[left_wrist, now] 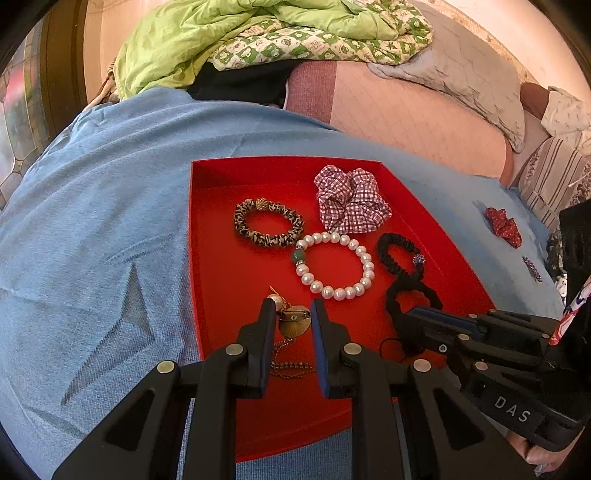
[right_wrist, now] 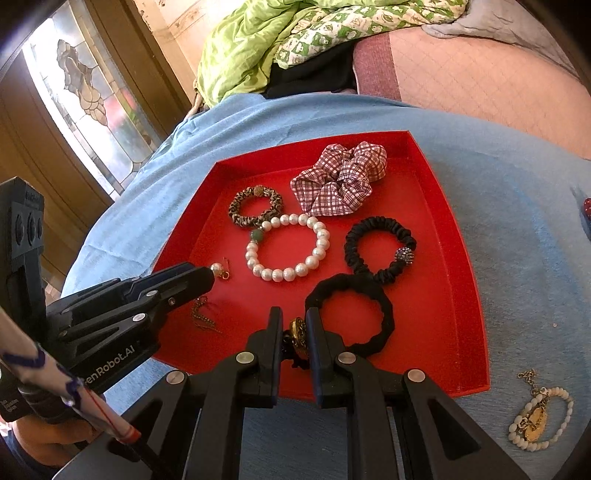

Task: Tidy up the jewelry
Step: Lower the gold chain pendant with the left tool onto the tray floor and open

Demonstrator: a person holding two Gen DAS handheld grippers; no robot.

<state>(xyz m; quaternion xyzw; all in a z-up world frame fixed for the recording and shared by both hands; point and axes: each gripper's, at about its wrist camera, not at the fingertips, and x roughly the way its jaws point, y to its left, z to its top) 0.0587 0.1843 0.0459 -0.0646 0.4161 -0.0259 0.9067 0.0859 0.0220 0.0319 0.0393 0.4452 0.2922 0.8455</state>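
A red tray [left_wrist: 221, 280] [right_wrist: 436, 325] lies on a blue cloth. In it are a leopard-print hair tie [left_wrist: 267, 222], a plaid scrunchie [left_wrist: 351, 199], a pearl bracelet [left_wrist: 334, 266] and a black scrunchie with a sparkly bead [right_wrist: 380, 249]. My left gripper [left_wrist: 293, 310] [right_wrist: 210, 275] is shut on a gold brooch [left_wrist: 290, 323] with a pearl and a dangling chain, low over the tray's near left part. My right gripper [right_wrist: 294, 325] [left_wrist: 410, 314] is shut on the gold charm of a thick black hair tie [right_wrist: 354, 314], whose loop rests on the tray floor.
On the blue cloth [left_wrist: 92, 221] right of the tray lie a white bead bracelet with a gold pendant [right_wrist: 539, 421], a red polka-dot bow [left_wrist: 502, 225] and a small sparkly pin [left_wrist: 532, 267]. A green quilt [left_wrist: 221, 33] is piled at the back.
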